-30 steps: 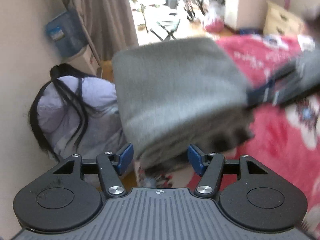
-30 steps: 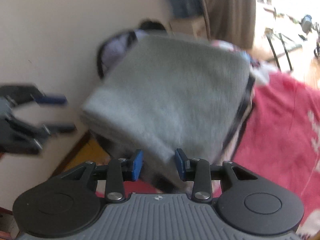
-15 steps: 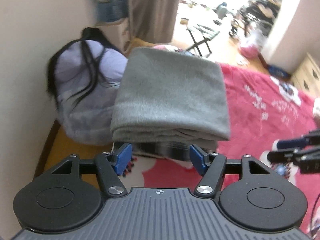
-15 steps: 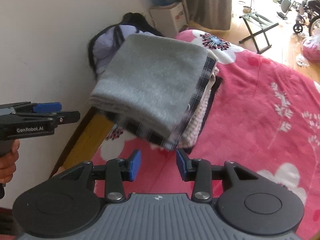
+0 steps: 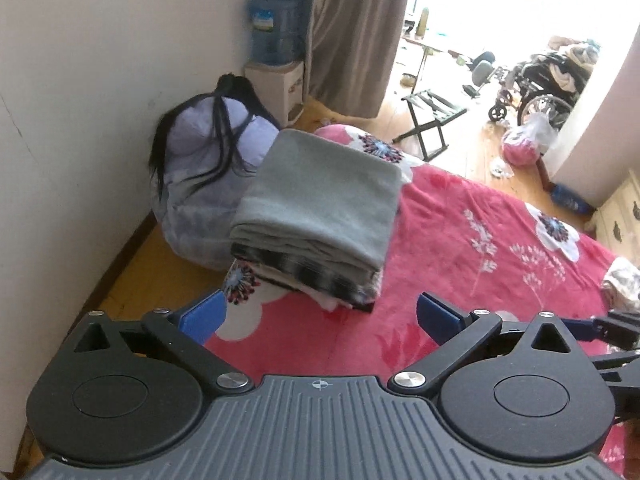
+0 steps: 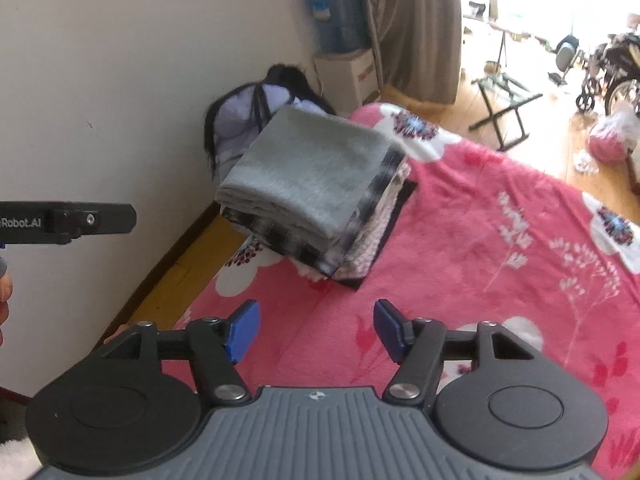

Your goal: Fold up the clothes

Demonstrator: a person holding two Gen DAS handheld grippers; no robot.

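Hovering low in the left wrist view, the left hand-held gripper has its blue pads spread wide with nothing between them, above the pink flowered blanket on the bed. The right hand-held gripper sits at the bottom of its own view, jaws likewise apart and empty. Beyond both, in the middle of each frame, the folded grey garment lies on top of a stack of folded clothes with plaid and pale layers showing at the edges, set at the blanket's corner near the wall. Just behind the stack, a lavender bag with black straps leans against the wall. Further back, toward the upper middle, stand a water dispenser and a brown curtain.
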